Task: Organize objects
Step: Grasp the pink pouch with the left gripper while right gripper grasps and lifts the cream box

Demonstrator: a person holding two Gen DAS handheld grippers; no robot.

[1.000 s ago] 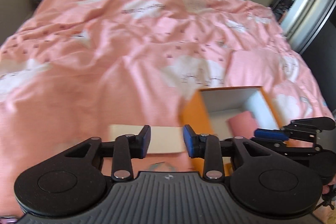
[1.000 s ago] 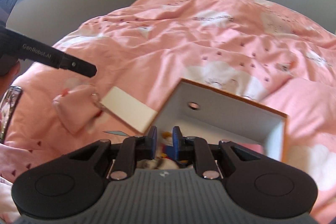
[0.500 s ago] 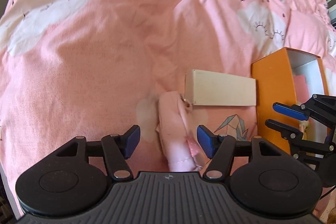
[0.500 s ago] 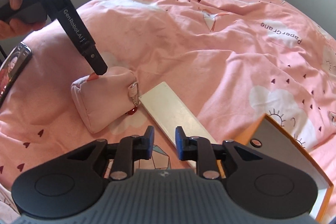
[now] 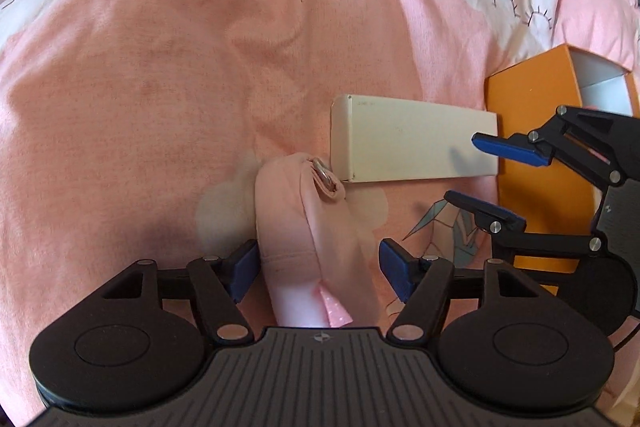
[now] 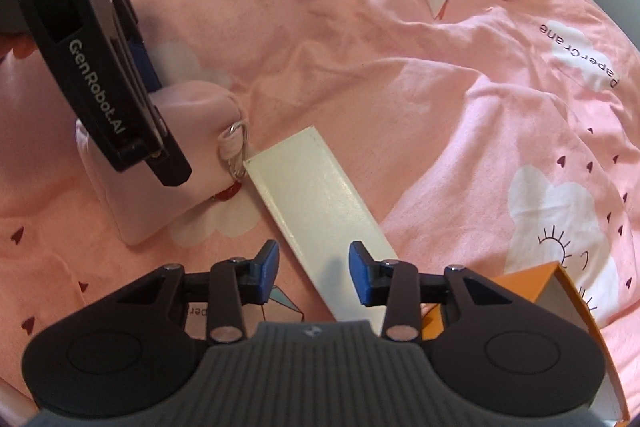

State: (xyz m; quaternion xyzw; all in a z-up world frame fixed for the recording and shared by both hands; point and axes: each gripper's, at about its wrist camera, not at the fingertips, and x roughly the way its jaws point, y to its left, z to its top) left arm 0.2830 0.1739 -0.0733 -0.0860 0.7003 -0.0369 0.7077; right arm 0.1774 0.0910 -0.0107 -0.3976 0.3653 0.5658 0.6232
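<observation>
Pink pouch [image 5: 316, 239]: lying on the bed [image 5: 160, 67], long axis running 12 to 6 in the left wrist view. Left gripper [image 5: 316, 269] fingers, just opening, are straddling it wide without pressing.

White box [image 6: 320, 223]: touching the pouch's ring end, slanting 11 to 5. Right gripper [image 6: 314, 273] fingers, just opening, are spanning it ungripped.

Orange box [image 5: 532, 155]: sitting at 3 o'clock.
</observation>
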